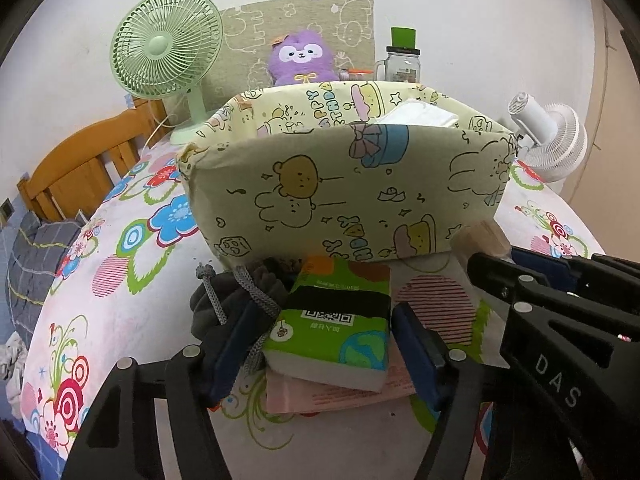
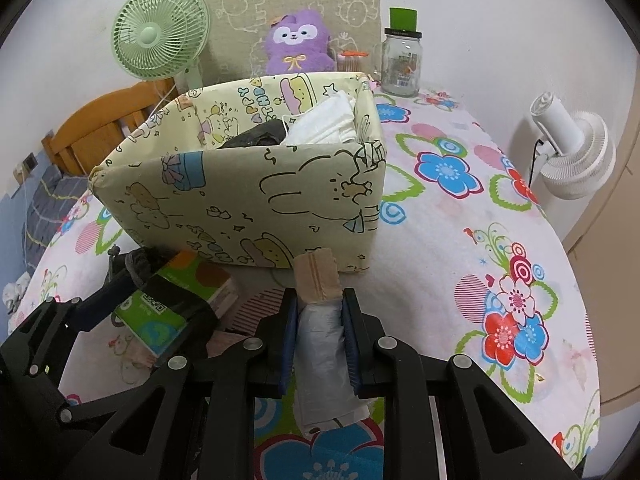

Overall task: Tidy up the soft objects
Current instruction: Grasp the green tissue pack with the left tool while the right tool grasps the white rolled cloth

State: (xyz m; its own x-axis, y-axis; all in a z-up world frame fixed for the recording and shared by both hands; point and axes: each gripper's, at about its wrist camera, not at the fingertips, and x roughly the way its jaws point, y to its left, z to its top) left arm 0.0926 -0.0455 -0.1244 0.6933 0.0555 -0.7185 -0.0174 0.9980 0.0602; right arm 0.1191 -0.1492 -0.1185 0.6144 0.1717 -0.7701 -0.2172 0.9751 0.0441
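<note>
While my right gripper point(image 2: 319, 330) is clamped on a roll of grey plastic bags point(image 2: 320, 344) w/ a tan cardboard end sticking out past the tips, my left gripper point(image 1: 320, 344) sits around the green tissue pack point(image 1: 332, 320), jaws at a middling width, one pad each side. Left pads point(image 1: 230, 354) look just beside the pack's edges; can't tell if they're pressing yet, so I'm calling it not gripped. The pack lies on top of a pink pack point(image 1: 340, 394), right in front of the printed box point(image 1: 352, 184), w/ a dark drawstring pouch point(image 1: 236, 292) touching its left side. The box already holds a white folded item point(image 2: 328, 124) & sth dark point(image 2: 256, 136), so I reckon sorting is partway done: two things about to go in, pouch & pink pack left on the flowered tablecloth point(image 2: 460, 264). Step in hand, as I judge it: securing the tissue pack while the roll waits. Next needs the left jaws to squeeze till the soft pack gives slightly, w/o catching the pouch cord point(image 1: 250, 320) near the left pad, then a lift clear over the box's near wall. The right roll needs the same clearance, going in on the emptier side.
</note>
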